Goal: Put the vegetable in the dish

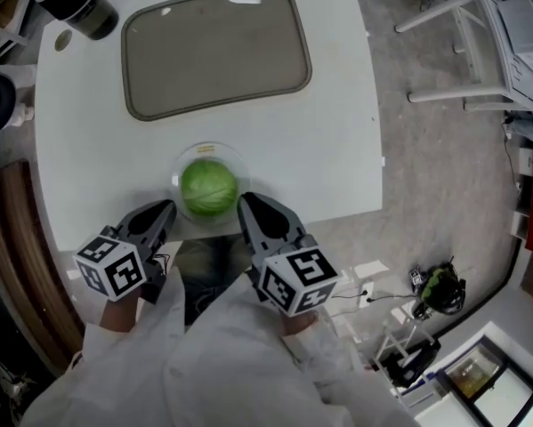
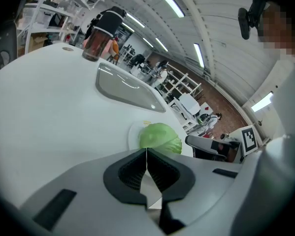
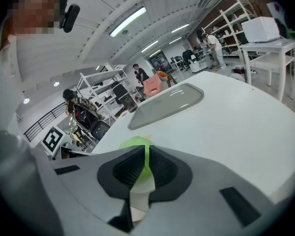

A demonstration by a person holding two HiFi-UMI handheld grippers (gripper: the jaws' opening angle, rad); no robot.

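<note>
Head view, with both gripper views. A white table is seen from above. A green cabbage is seated in a clear round dish, which is placed close to the near edge of the table, about midway along it. Farther back, a grey tray with rounded corners is laid flat, well apart from the dish. A dark cup is stood at the far left corner of the table.

The left gripper is held just to the left of the dish, and the right gripper just to the right of the cabbage, so that the dish is flanked on both sides. In the left gripper view the jaws are pressed together at their tips, with nothing caught between them. In the right gripper view the jaws are likewise drawn together to a thin slit, through which only the green of the cabbage beyond is glimpsed. A marker cube is carried on the left gripper. White sleeves are seen at the near edge.
</note>
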